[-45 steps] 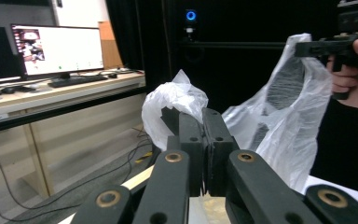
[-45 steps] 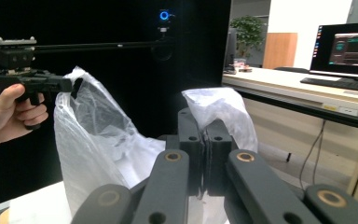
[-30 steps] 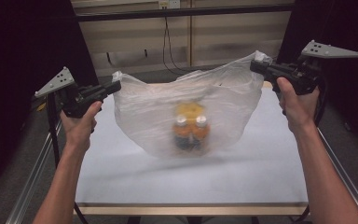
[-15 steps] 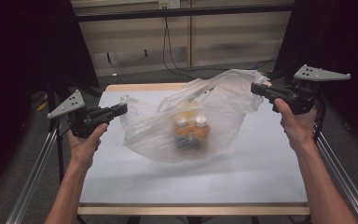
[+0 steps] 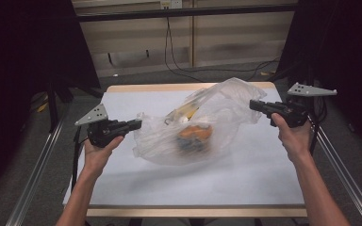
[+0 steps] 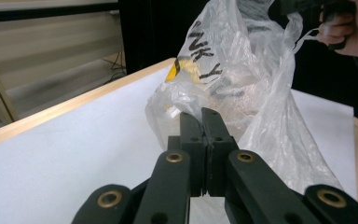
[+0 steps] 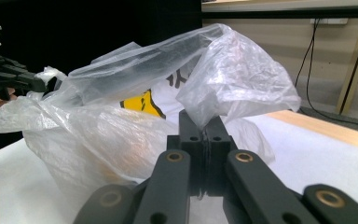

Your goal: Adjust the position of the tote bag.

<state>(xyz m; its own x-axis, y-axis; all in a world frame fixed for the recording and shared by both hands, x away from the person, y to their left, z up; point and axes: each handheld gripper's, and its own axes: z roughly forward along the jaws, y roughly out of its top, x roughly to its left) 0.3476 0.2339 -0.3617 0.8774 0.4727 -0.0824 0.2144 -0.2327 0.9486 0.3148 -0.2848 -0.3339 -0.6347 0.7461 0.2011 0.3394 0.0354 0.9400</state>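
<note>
A thin, clear, crinkled plastic bag [image 5: 202,127] with black lettering and a yellow patch lies on the white-topped table [image 5: 122,188], near its middle, with orange and yellow items blurred inside. The left tongs [image 5: 136,124] are clenched on the bag's film at its left edge; the right tongs [image 5: 253,104] are clenched on a bunched fold at the bag's upper right, held a little higher than the left.

The film looks slippery and weak: a sharp pull apart could tear it or slip it from either pinch, and the contents could roll out, since where the bag's mouth lies cannot be told. Tilting the bag could shift the load suddenly.

Around the bag the table is bare; a black crossbar [image 5: 184,12] and dangling cables [image 5: 169,42] stand beyond the table's far edge, well apart from the bag.
</note>
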